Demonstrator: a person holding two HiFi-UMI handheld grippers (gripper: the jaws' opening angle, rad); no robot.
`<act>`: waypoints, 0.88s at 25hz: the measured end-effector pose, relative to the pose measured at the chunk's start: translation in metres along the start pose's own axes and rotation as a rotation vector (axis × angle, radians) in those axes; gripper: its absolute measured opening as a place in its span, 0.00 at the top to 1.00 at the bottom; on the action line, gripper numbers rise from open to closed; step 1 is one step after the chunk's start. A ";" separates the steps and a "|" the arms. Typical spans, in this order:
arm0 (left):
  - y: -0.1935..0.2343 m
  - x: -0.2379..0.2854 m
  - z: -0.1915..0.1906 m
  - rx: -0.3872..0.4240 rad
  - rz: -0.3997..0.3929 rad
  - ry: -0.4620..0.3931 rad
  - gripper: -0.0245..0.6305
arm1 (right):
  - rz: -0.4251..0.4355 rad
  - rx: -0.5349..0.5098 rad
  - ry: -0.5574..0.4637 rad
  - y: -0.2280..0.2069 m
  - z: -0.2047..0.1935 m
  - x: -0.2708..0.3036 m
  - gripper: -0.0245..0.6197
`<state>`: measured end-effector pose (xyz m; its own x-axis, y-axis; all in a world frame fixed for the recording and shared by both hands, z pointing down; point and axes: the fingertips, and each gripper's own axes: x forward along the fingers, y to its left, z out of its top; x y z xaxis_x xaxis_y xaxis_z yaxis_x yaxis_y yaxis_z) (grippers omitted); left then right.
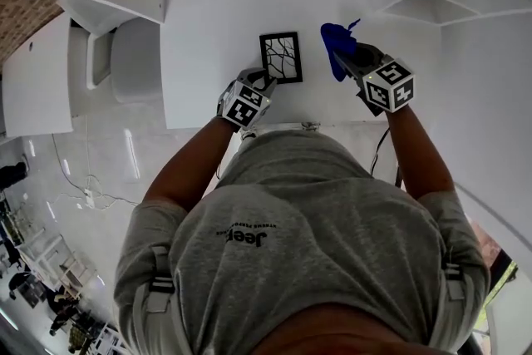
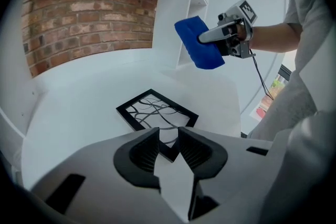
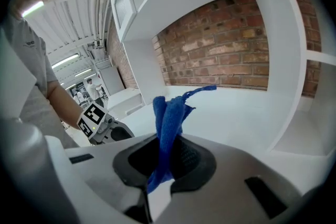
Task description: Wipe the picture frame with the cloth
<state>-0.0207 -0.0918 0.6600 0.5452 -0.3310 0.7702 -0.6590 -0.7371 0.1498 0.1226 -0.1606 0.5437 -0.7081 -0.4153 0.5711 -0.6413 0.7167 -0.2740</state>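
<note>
**One frame, one cloth, two grippers at the table**

A single black picture frame (image 1: 281, 56) lies flat on the white table (image 1: 208, 4), near its front edge, showing a pattern of dark curved lines.

The left gripper (image 1: 267, 82) sits low at the frame's near left corner. In the left gripper view its jaws are drawn in to a narrow gap, with that corner of the frame (image 2: 155, 113) wedged between them.

The right gripper (image 1: 349, 56) is up off the table, to the right of the frame and apart from it. Its jaws are closed on the one blue cloth (image 1: 335, 46). In the right gripper view the cloth (image 3: 170, 115) stands bunched above the jaws, with a tail hanging below them.

A brick wall (image 3: 220, 55) runs behind the table.
</note>
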 end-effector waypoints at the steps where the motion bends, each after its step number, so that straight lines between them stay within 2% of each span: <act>1: -0.001 0.004 -0.004 0.013 -0.001 0.020 0.79 | 0.004 -0.006 0.007 0.001 -0.001 0.003 0.88; 4: -0.003 0.014 -0.016 0.059 0.012 0.080 0.79 | 0.017 -0.028 0.026 0.006 -0.001 0.011 0.88; 6: -0.004 0.016 -0.019 0.081 0.024 0.080 0.78 | 0.023 -0.043 0.032 0.009 0.002 0.015 0.88; 14: -0.001 0.017 -0.018 0.011 0.003 0.104 0.81 | 0.070 -0.122 0.074 0.021 0.016 0.041 0.88; 17: 0.000 0.017 -0.017 0.002 0.004 0.105 0.82 | 0.114 -0.229 0.144 0.032 0.019 0.065 0.88; 22: -0.001 0.019 -0.016 -0.009 0.014 0.090 0.82 | 0.188 -0.503 0.321 0.053 0.011 0.119 0.88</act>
<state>-0.0179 -0.0877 0.6845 0.4874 -0.2865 0.8248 -0.6711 -0.7272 0.1439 0.0011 -0.1782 0.5883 -0.6210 -0.1234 0.7740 -0.2416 0.9696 -0.0393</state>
